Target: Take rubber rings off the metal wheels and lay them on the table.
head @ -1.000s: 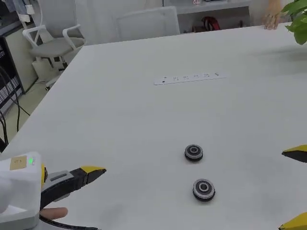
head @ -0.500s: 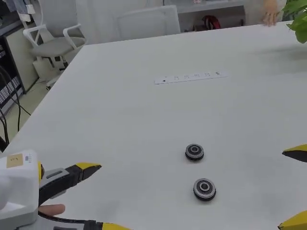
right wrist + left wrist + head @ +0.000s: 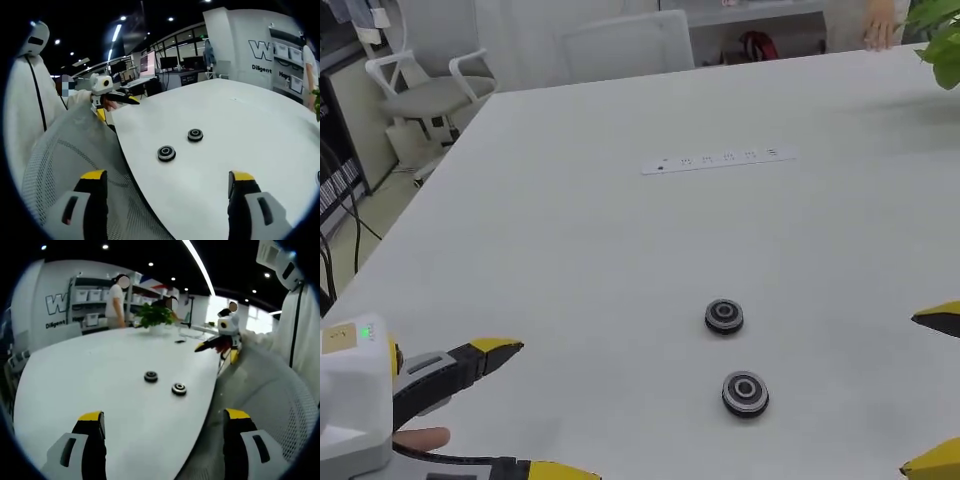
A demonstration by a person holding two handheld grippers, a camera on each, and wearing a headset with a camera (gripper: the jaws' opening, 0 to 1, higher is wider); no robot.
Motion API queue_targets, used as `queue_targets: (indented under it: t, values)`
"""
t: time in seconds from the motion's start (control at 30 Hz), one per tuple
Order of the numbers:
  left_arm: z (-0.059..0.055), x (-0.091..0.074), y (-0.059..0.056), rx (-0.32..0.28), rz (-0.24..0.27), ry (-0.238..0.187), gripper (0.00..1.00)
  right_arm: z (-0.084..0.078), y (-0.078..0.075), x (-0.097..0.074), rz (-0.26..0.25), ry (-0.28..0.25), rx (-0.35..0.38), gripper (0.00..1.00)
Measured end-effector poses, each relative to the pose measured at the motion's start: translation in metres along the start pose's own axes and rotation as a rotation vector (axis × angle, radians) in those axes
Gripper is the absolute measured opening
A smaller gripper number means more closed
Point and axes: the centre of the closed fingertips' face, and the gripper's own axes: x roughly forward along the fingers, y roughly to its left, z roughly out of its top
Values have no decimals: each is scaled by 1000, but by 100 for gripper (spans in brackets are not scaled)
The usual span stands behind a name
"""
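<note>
The far wheel [image 3: 724,317] and near wheel [image 3: 745,393] lie on the table [image 3: 620,250].
Both left gripper [image 3: 163,415] and right gripper [image 3: 168,175] gape wide, empty.

Bright even overhead light, soft shadows, fisheye-warped edges.

At the right edge of the head view, the right gripper [image 3: 915,392] is cut off to two yellow jaw tips. At lower left, the frame's corner crops the white body of the left gripper [image 3: 535,408]. The nearer metal wheel [image 3: 745,393] and farther metal wheel [image 3: 724,317], lower centre, are too small to show where rubber meets metal. A plant [image 3: 942,40] is clipped at upper right.
</note>
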Motion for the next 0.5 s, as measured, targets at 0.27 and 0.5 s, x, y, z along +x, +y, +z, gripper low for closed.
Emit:
queue_targets:
  t: [0.27,0.5]
  values:
    - [4,-2,1,11,11,-3,99,-1,-4,-4,-12,-4,5,97]
    - [12,-6,-2,16,6,-7,98,1,-7,-6,-20,-5,7,97]
